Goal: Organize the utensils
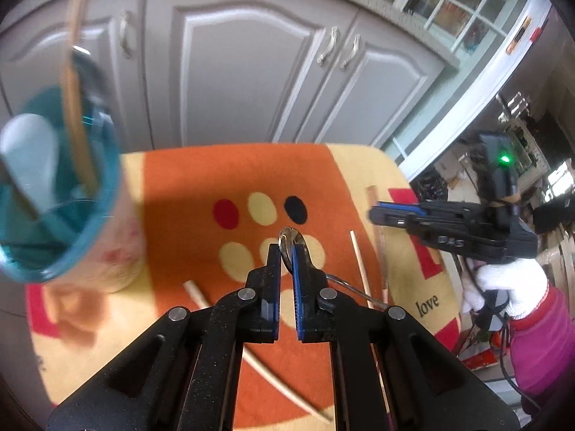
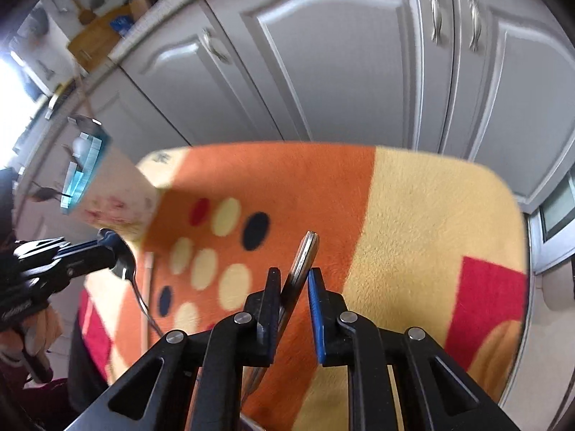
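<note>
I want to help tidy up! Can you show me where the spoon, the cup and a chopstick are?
Spoon (image 1: 291,242): left wrist view, on its shiny bowl between the left gripper's fingers.
Cup (image 1: 118,251): left wrist view, on its pale outer wall below the teal rim.
Chopstick (image 1: 360,264): left wrist view, on the middle of the pale stick lying on the mat.

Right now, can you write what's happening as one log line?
left hand-held gripper: shut on spoon | right hand-held gripper: holds metal utensil | cup: on mat
</note>
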